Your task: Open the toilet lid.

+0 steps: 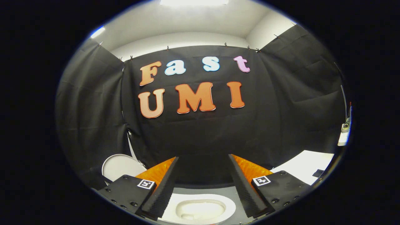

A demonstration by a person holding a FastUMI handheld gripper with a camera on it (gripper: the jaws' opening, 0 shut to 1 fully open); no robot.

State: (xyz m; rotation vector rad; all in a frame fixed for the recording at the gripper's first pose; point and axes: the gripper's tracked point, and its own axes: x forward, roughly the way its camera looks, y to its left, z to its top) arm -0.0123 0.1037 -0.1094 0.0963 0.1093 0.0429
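White toilet (pixel 200 209) bowl exposed between spread jaws; lid (pixel 120 167) seemingly raised.

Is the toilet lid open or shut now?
Open: the toilet bowl lies exposed between the open jaws; the white lid stands off to the side.

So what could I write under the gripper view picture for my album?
Open claw holding nothing, high above a white toilet whose bowl shows, with the round lid off to one side.
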